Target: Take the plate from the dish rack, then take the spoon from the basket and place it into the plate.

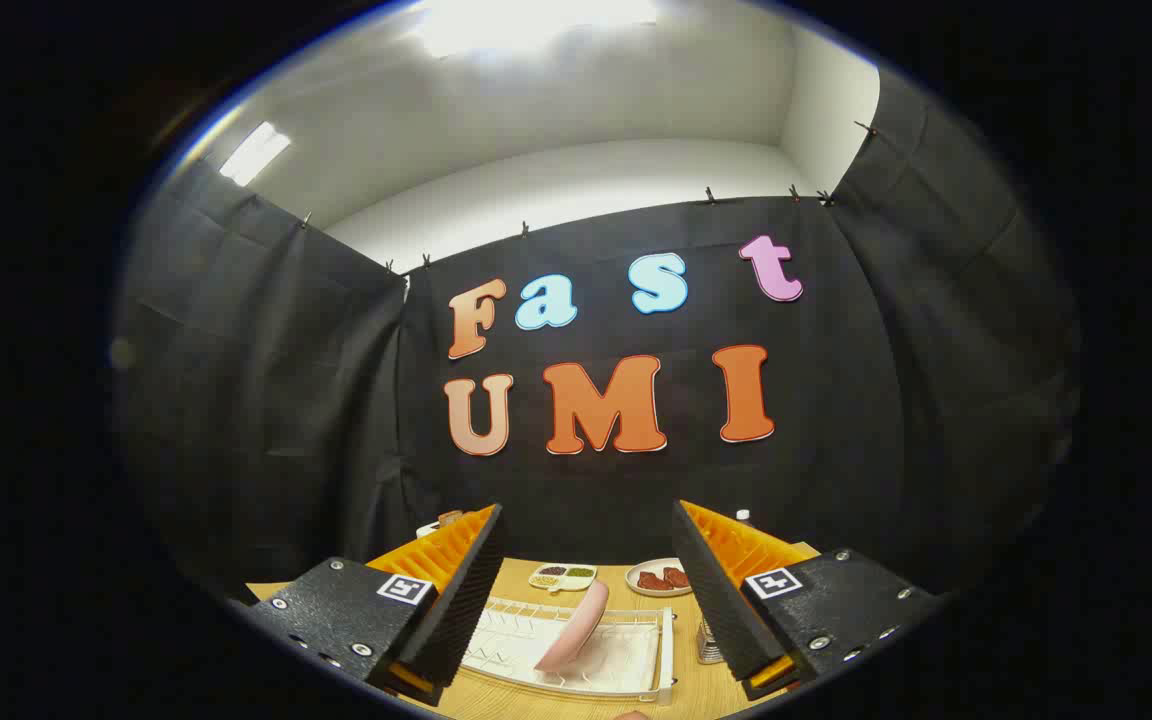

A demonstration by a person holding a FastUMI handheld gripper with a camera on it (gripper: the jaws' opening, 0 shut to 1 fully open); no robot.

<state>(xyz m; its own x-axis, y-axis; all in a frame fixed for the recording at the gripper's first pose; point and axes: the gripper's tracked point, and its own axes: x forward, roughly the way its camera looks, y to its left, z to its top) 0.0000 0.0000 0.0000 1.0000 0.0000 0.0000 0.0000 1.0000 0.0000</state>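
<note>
My tongs [586, 590] hung spread wide above the desk [696, 690], gripping nothing. Between the two fingers and below them sat the white dish rack [626, 665], with the pink plate [576, 625] propped on edge in it, leaning. Nothing stood between the fingers and the plate. Beyond the rack, farther along the desk, lay a small divided dish [563, 576] holding dark and greenish bits in separate compartments, and beside it a round white dish [658, 578] with reddish-brown pieces on it. Just beside my right finger, partly hidden by it, stood a metal basket [708, 645]; I could not tell what it held.
</note>
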